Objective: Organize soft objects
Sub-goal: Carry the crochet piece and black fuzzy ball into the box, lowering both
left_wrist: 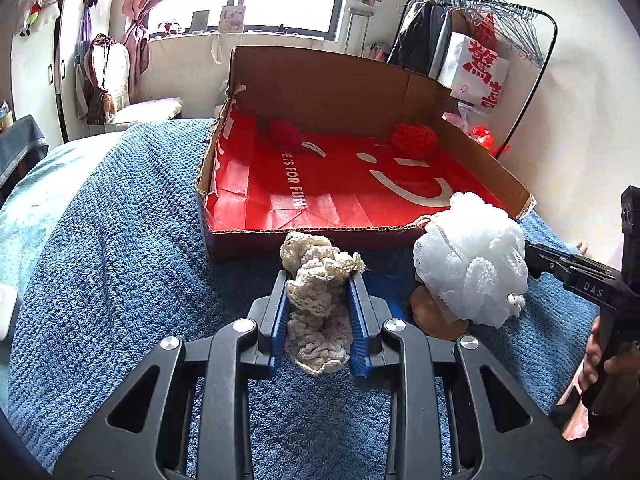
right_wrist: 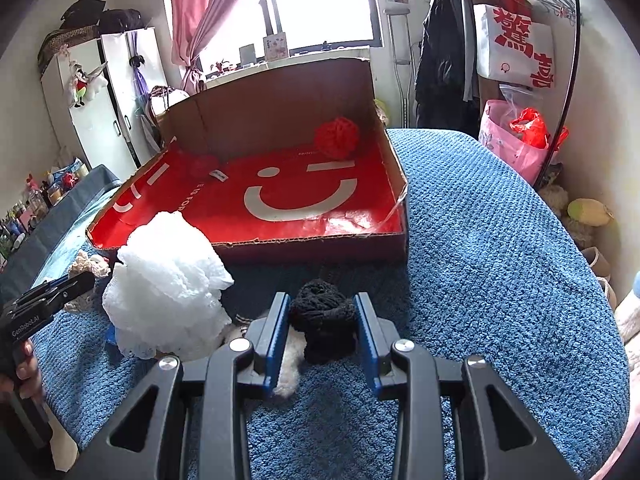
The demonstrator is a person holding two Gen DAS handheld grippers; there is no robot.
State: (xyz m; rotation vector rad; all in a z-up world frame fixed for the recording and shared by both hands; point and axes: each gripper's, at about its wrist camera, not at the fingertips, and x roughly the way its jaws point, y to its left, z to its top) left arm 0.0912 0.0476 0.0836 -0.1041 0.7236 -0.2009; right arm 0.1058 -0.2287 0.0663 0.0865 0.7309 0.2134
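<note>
Underneath, a blue knitted blanket (left_wrist: 120, 240) holds a cardboard box (left_wrist: 340, 92).

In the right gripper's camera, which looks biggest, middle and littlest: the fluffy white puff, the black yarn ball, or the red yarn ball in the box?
1. White puff, clearly largest.
2. Black yarn ball.
3. Red yarn ball.
The last two are unsure: the black one sits much nearer the camera, which makes it look bigger.

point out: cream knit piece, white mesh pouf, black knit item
cream knit piece (left_wrist: 316, 300), left wrist view, on the bunched middle between the blue pads.
white mesh pouf (left_wrist: 472, 258), left wrist view, on its front centre.
black knit item (right_wrist: 323, 318), right wrist view, on its upper bulge between the pads.
</note>
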